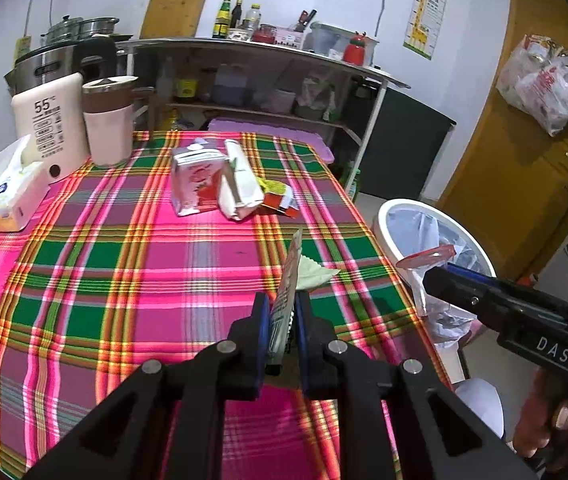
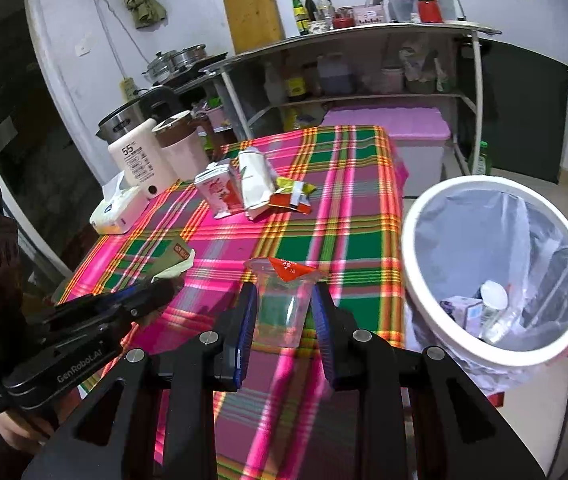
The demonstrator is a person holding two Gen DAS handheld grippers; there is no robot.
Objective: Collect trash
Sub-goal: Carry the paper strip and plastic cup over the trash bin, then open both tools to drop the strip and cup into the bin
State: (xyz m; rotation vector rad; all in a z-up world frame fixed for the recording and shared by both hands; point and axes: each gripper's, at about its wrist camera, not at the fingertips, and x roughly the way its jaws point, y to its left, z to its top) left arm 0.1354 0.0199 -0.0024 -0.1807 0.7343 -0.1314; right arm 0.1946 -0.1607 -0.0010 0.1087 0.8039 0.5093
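Observation:
My left gripper (image 1: 280,312) is shut on a flat green and white wrapper (image 1: 288,276), held edge-on above the plaid table (image 1: 124,280). My right gripper (image 2: 284,312) is shut on a clear plastic cup (image 2: 282,300) with a torn red foil lid, held over the table's right side. That cup (image 1: 427,258) and the right gripper (image 1: 443,280) also appear at the right of the left wrist view, beside the bin. The white-rimmed trash bin (image 2: 415,280) with a clear liner stands off the table's right edge and holds several pieces of trash. A pink carton (image 2: 220,192), a white pouch (image 2: 256,184) and an orange-yellow wrapper (image 2: 289,196) lie mid-table.
A tissue pack (image 1: 4,196), a cream kettle (image 1: 52,128) and a pink jug (image 1: 110,120) stand along the table's far left. Behind the table is a metal shelf (image 1: 264,76) with bottles and jars. A wooden door (image 1: 523,160) with a hanging plastic bag is at the right.

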